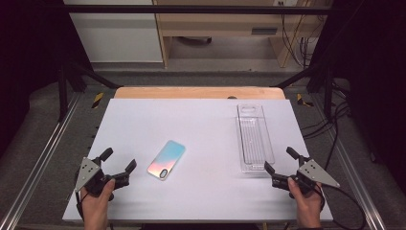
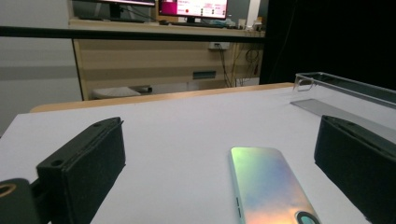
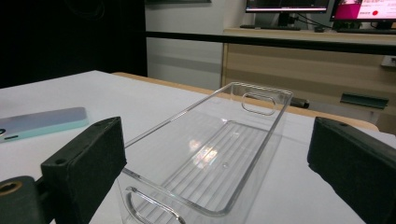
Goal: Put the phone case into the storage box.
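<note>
A phone (image 1: 166,159) with an iridescent blue-pink back lies face down near the middle of the white table (image 1: 191,120); it also lies just ahead of the left jaws (image 2: 271,186) and at the left edge of the right gripper view (image 3: 42,122). A clear plastic tray (image 1: 253,139) stands empty at the right (image 3: 219,149), and its far end appears as a clear rim (image 2: 345,86). My left gripper (image 1: 118,163) rests open at the front left, left of the phone. My right gripper (image 1: 280,160) is open at the front right, just before the tray's near end.
A wooden board edge (image 1: 198,92) runs along the table's far side. Metal frame rails (image 1: 43,153) flank the table. Beyond stand a wooden desk (image 1: 239,24) with cables and monitors (image 2: 191,8).
</note>
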{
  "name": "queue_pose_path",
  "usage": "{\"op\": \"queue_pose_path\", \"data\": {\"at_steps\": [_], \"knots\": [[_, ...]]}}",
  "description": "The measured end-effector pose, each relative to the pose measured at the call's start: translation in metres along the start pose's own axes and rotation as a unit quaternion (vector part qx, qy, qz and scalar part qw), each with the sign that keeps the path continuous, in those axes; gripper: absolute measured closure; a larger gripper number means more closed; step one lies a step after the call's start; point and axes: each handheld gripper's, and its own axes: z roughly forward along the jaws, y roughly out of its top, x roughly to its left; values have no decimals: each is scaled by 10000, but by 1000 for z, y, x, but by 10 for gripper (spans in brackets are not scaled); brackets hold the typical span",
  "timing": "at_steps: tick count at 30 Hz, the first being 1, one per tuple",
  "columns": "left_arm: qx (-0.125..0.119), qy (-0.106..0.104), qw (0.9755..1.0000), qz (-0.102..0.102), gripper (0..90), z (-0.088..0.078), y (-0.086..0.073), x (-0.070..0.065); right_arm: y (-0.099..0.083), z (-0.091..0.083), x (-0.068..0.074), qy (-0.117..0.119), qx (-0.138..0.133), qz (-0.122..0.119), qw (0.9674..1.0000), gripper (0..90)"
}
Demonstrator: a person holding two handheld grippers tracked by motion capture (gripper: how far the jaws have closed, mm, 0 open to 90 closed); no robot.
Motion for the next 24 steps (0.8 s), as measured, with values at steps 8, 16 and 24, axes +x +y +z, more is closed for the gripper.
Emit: {"op": "queue_pose_path", "data": {"at_steps": [8,16,24], "knots": [[154,61,9998,-74,21,6,0,-7,-1,-7,-6,-297,-104,128,9994,38],[459,16,9988,196,60,13,6,-14,-3,-6,-5,-459,6,132,9989,37],[1025,-102,9942,294,75,40,13,-21,-1,-9,-4,-490,8,144,9987,35]]}}
